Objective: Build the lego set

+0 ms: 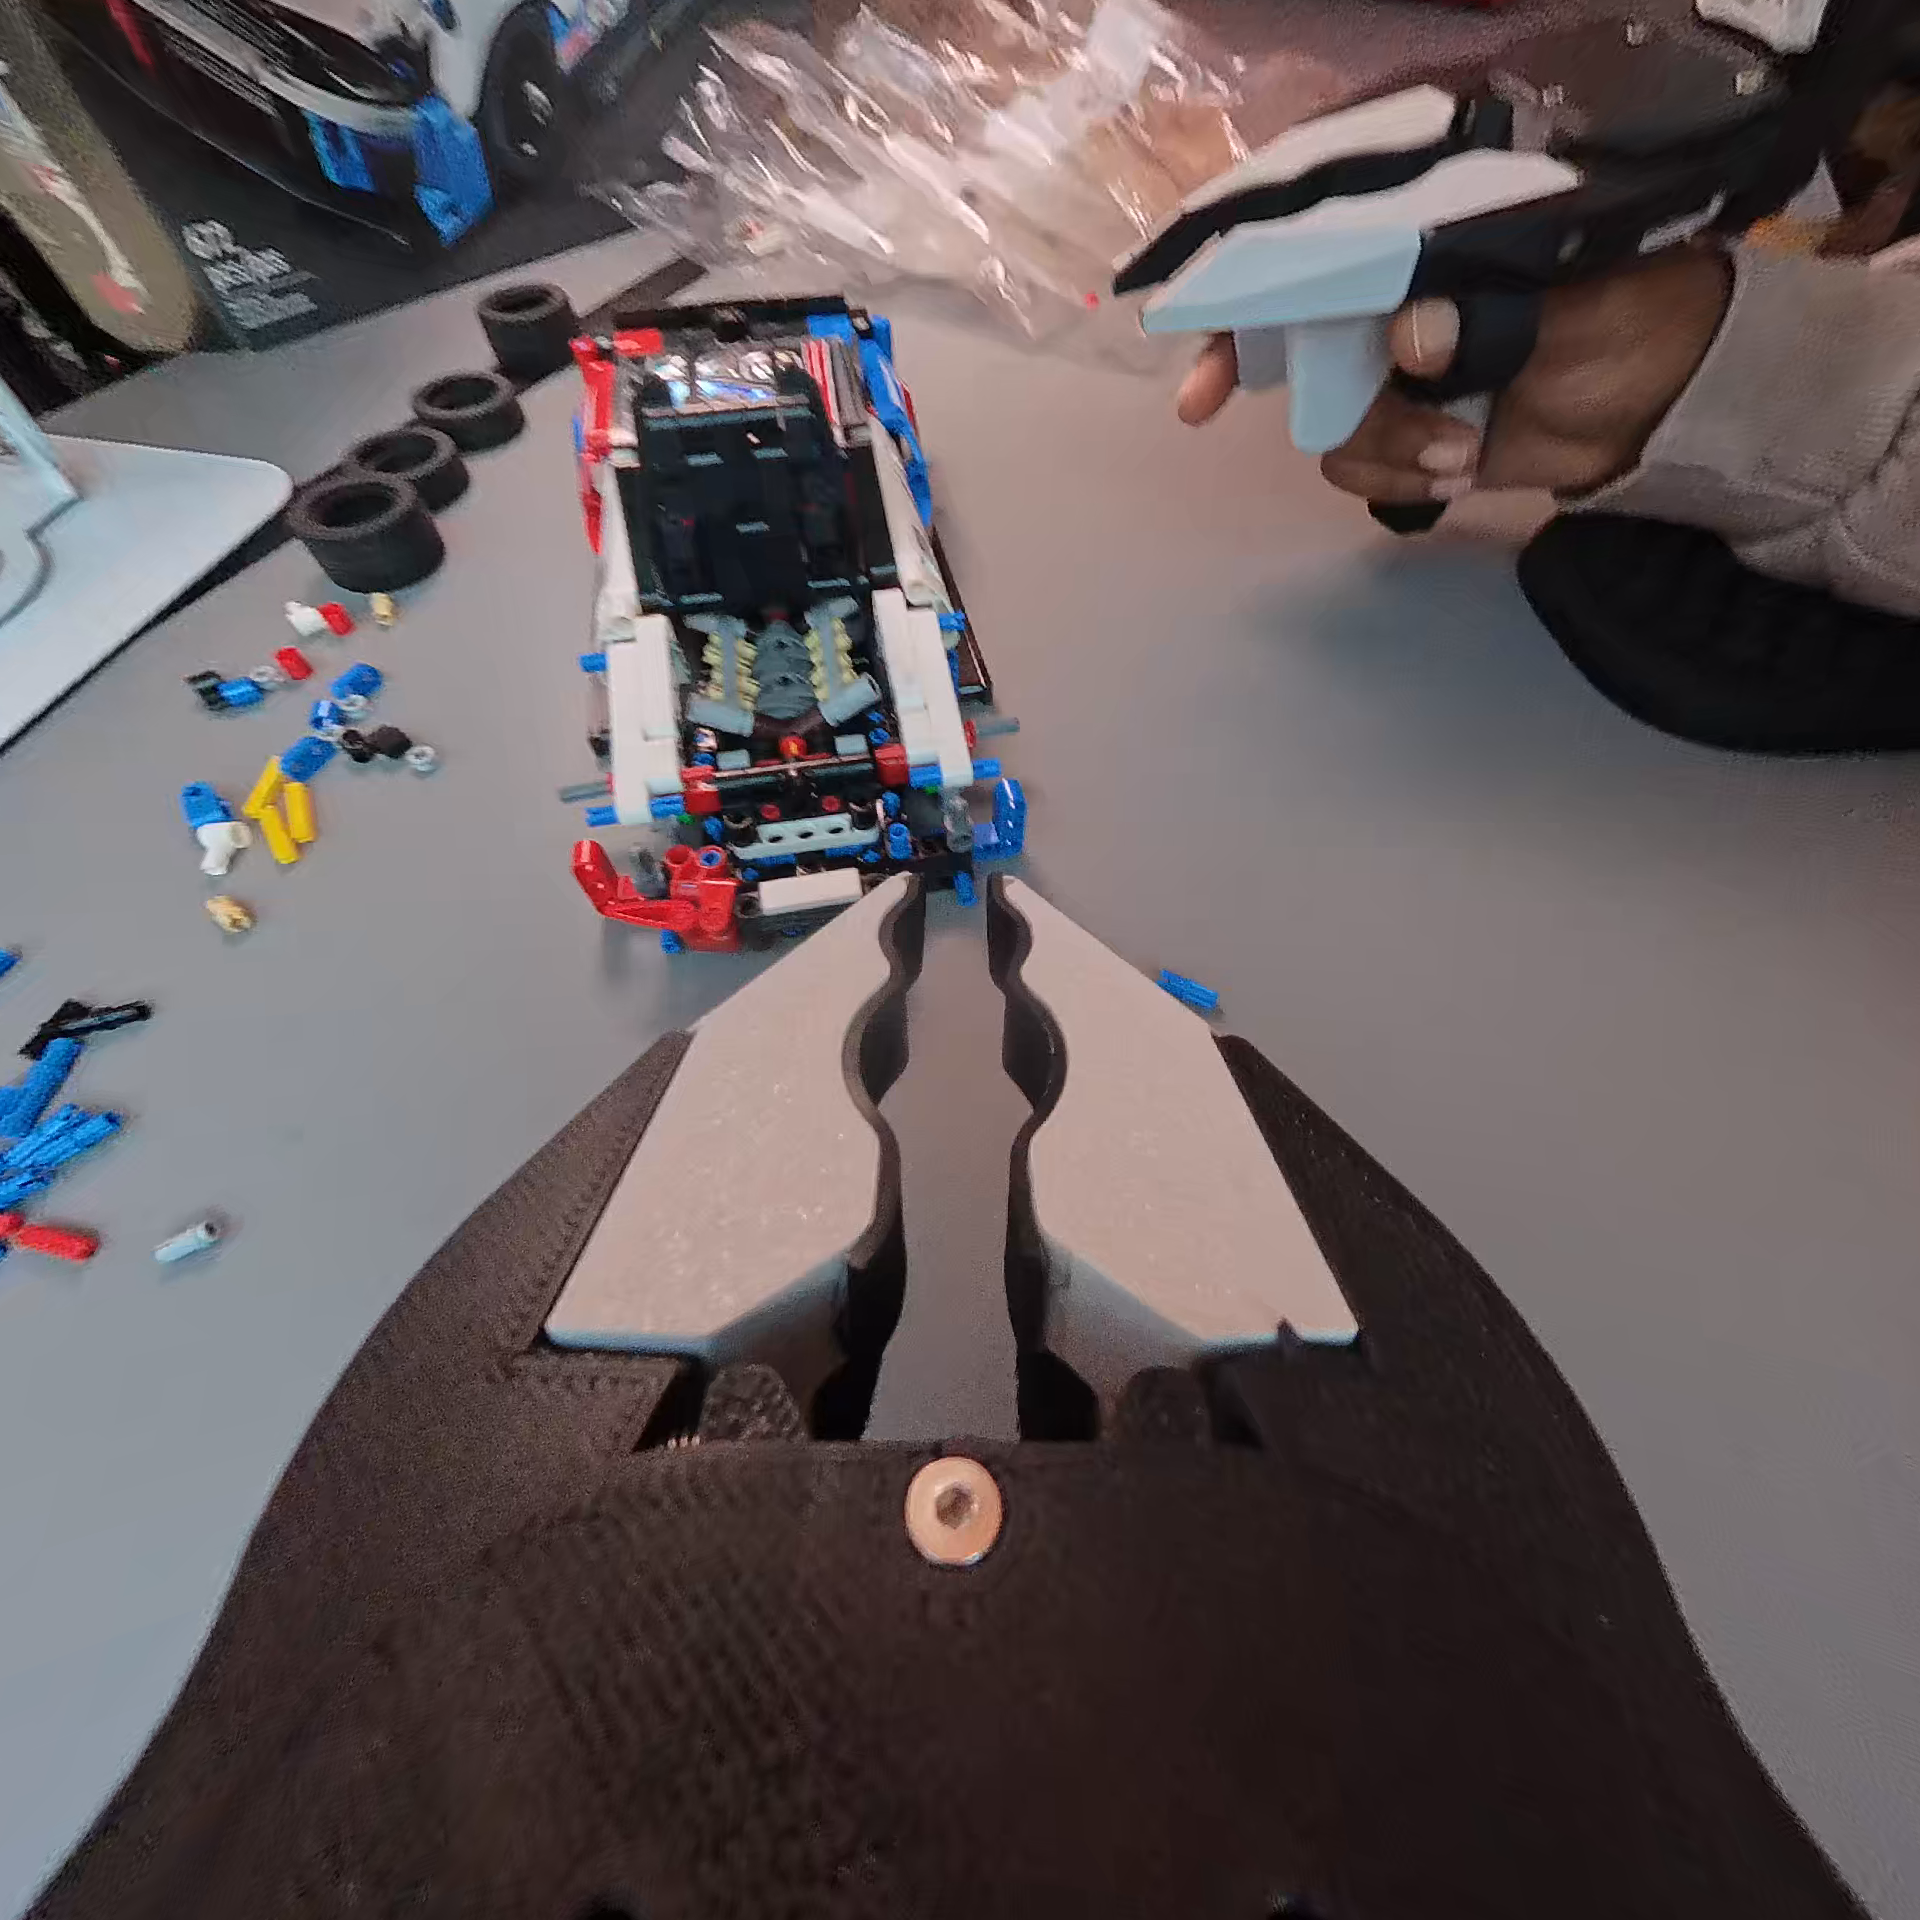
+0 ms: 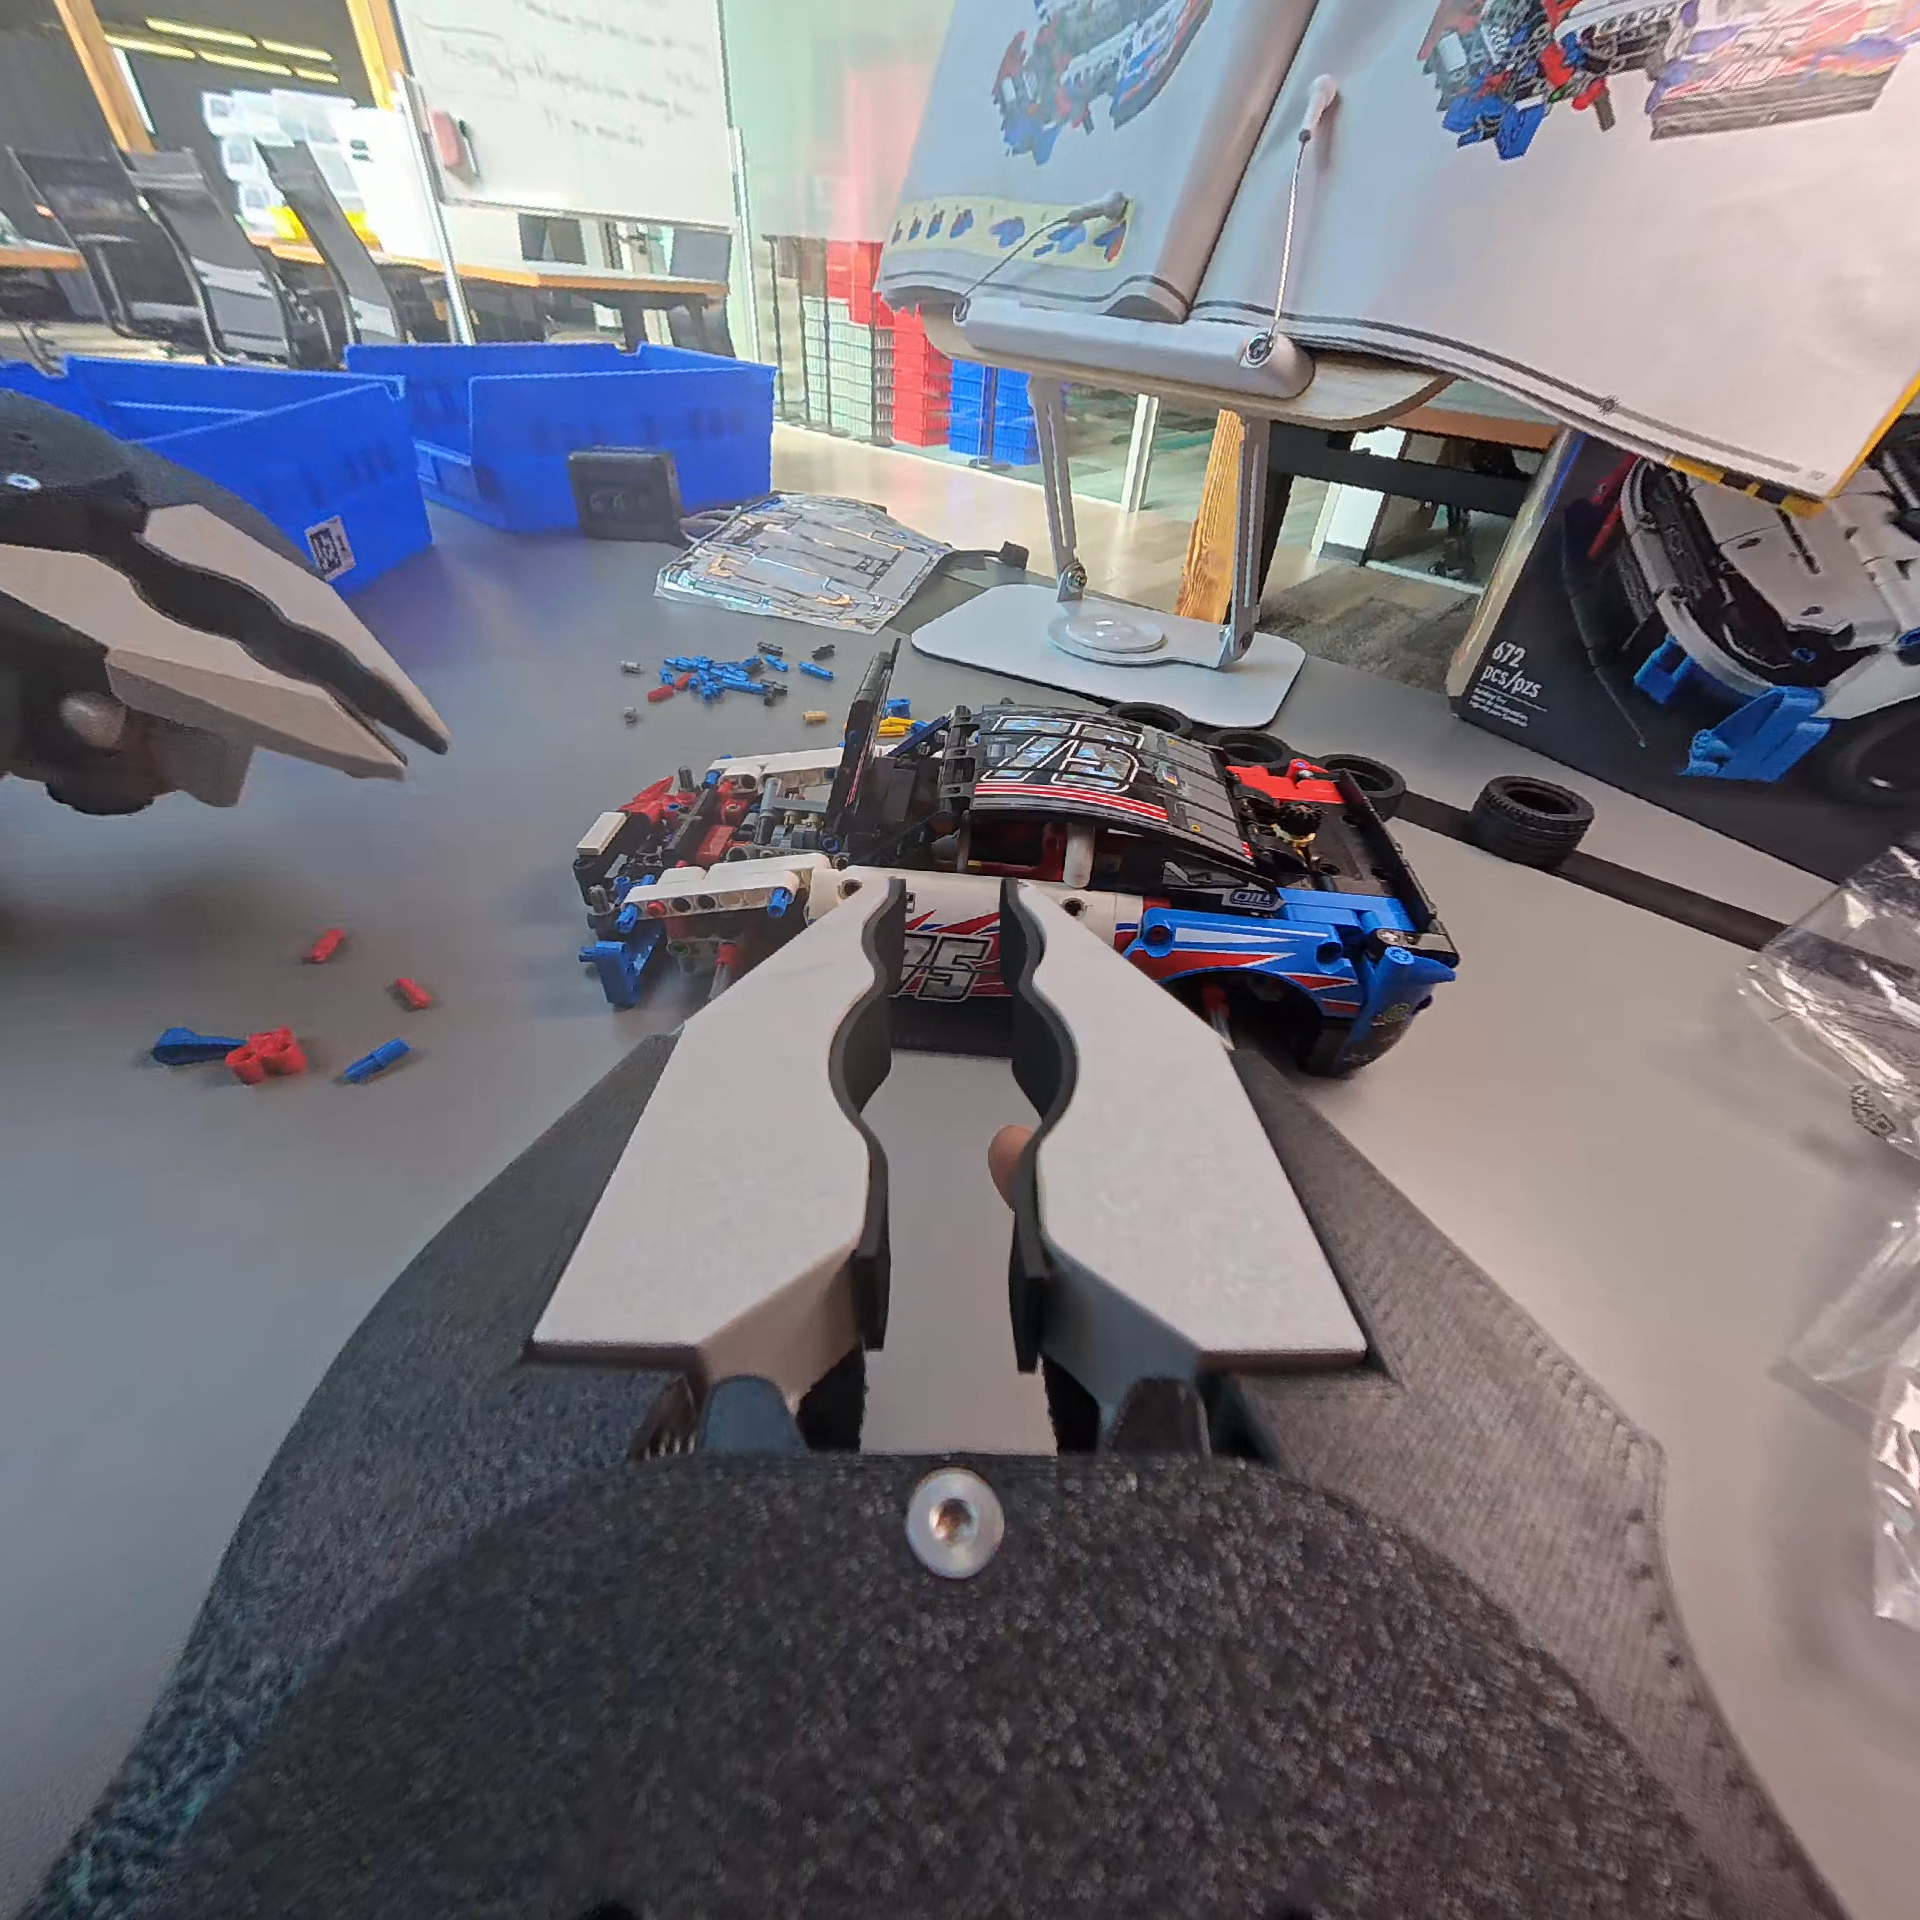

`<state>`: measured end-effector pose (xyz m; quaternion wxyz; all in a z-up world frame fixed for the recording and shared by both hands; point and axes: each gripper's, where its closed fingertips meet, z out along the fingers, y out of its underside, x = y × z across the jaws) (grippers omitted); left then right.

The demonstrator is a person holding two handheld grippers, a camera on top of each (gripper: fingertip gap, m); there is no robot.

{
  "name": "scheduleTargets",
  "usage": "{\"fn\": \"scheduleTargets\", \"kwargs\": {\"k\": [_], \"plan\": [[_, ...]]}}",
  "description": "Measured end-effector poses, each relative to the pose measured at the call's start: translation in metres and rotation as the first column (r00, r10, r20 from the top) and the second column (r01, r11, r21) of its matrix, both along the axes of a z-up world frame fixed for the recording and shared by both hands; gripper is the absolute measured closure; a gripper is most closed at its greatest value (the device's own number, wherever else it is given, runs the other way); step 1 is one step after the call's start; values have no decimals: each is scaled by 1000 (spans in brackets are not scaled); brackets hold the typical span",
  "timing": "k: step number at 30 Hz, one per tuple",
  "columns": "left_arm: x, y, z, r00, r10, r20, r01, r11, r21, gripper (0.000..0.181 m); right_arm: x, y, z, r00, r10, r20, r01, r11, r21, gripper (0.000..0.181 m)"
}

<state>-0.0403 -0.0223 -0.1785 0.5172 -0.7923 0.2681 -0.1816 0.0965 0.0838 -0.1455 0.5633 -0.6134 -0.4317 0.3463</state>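
The partly built lego race car (image 1: 769, 623), in white, blue, red and black, stands on the grey table with its open rear end toward my left gripper (image 1: 954, 888). That gripper is open and empty, its tips just short of the car's rear. In the right wrist view the car (image 2: 1091, 821) lies side-on, its printed roof panel raised. My right gripper (image 2: 951, 894) is open and empty, close to the car's side panel. The right gripper also shows in the left wrist view (image 1: 1143, 301), held in a hand above the table. The left gripper shows in the right wrist view (image 2: 421, 756).
Several black tyres (image 1: 364, 530) line up left of the car. Loose small pieces (image 1: 281, 800) and blue pins (image 1: 42, 1132) lie at the left; one blue pin (image 1: 1188, 989) lies beside my left finger. Plastic bags (image 2: 1860, 987), the set's box (image 2: 1704, 644), a manual on a stand (image 2: 1351, 156) and blue bins (image 2: 582, 436) ring the table.
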Motion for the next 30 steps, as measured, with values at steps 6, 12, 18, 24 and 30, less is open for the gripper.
{"fn": "scheduleTargets", "kwargs": {"k": [6,12,18,24,30], "plan": [[-36,7,28,976,192,106,-206,969,140,168,2,8,0,998,-53,-24,54,998,17,167],[-72,9,36,927,333,169,-361,917,171,165,-3,3,3,999,-36,-36,38,998,46,159],[-99,10,42,875,427,229,-468,866,174,160,-1,4,10,997,-38,-68,41,998,55,130],[-108,14,34,860,461,218,-497,853,157,156,-7,13,19,998,-56,-39,60,990,129,151],[-106,15,26,864,461,204,-492,859,141,157,-90,30,43,924,181,337,-267,936,229,168]]}}
